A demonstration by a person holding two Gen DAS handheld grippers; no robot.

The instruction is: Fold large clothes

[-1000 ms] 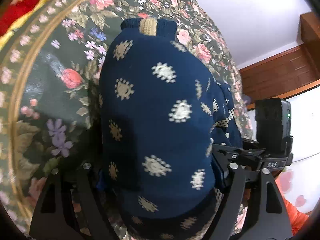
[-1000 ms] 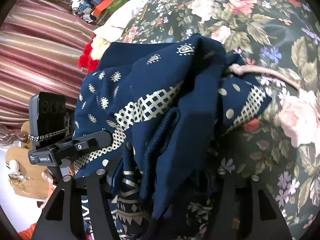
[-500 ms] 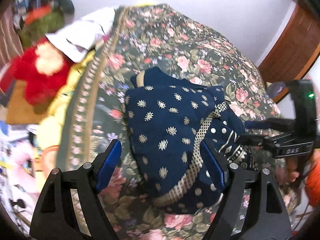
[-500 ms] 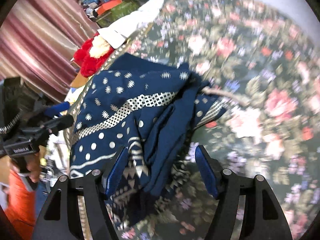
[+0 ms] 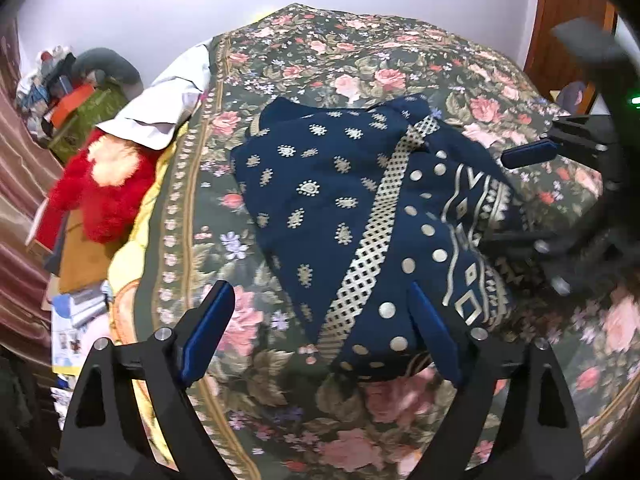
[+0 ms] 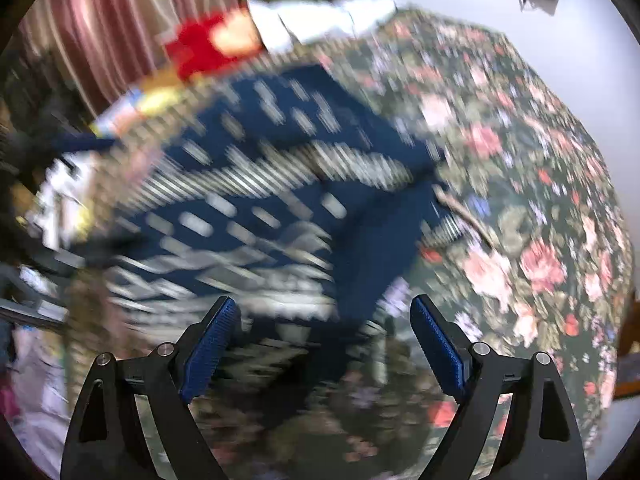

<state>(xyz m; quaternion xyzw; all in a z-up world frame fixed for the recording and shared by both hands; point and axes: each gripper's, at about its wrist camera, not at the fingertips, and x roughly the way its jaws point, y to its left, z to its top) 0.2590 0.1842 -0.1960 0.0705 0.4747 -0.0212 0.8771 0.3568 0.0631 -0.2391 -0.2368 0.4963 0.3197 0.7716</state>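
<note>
Navy patterned garment [image 5: 360, 216] lies bunched on the floral bedspread [image 5: 360, 52]. Left gripper [image 5: 320, 332] fingers spread wide, empty, garment's near edge between them. Right gripper [image 6: 320, 344] likewise wide, garment just ahead; view blurred.

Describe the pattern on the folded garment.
Navy garment with gold motifs, dots and a checkered band; clearest in the left wrist view.

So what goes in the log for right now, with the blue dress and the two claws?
left claw: open, empty | right claw: open, empty | blue dress: folded bundle on floral bedspread | right view: blurred
</note>
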